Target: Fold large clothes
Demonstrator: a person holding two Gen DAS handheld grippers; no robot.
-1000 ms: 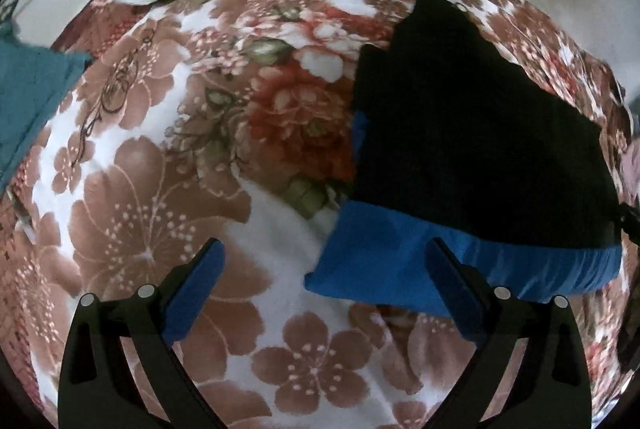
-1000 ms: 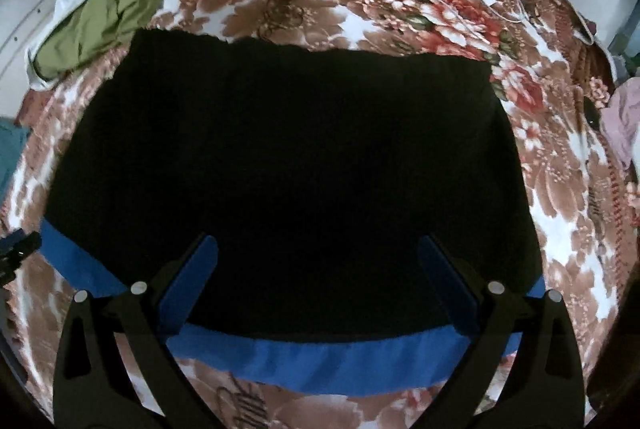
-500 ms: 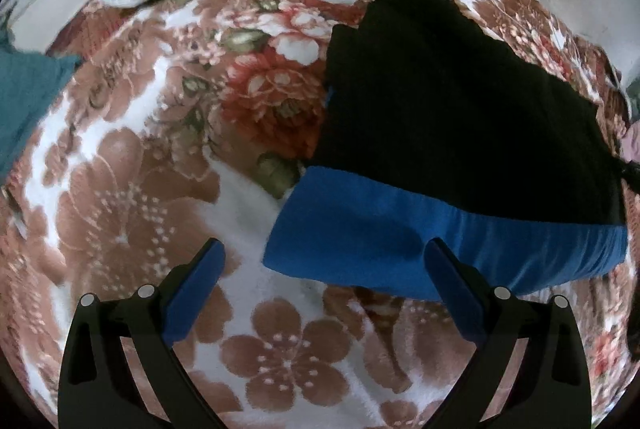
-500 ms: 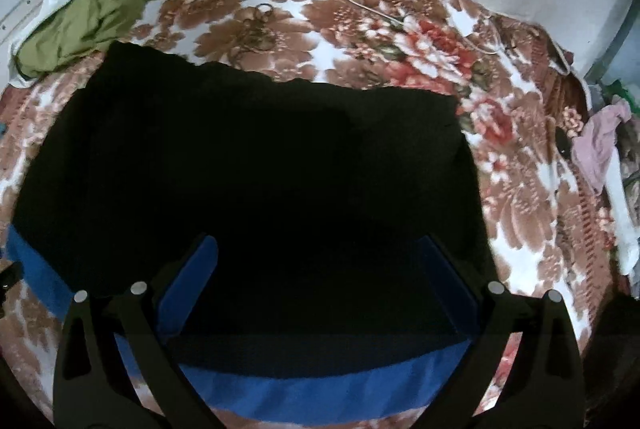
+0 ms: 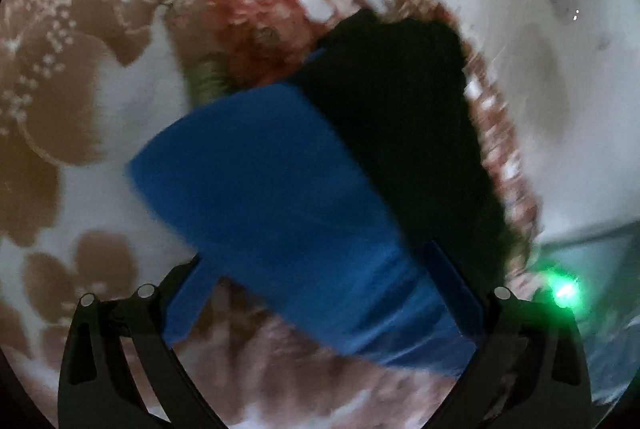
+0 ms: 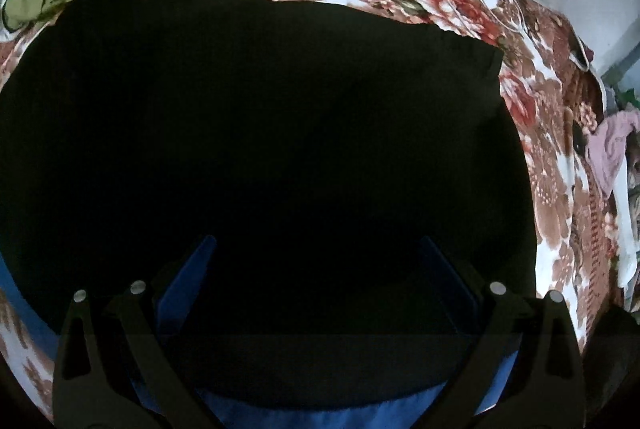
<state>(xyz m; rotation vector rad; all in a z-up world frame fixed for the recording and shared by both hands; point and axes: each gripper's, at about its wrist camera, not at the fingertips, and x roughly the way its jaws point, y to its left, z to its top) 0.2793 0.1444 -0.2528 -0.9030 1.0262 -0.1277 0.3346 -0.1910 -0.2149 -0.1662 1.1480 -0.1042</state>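
Below, both claws (image 5: 320,261) (image 6: 316,253) wide over black garment's (image 6: 260,149) blue hem (image 5: 256,181), floral blanket (image 5: 80,101) alongside.

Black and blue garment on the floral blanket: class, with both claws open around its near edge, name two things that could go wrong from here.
1. The left claw is open around the blue band, and its view is motion-blurred. Closing while moving fast could pinch the floral blanket too.
2. The right claw is open over the black garment, whose layers look uniformly dark. It might catch only one layer, skewing the fold.
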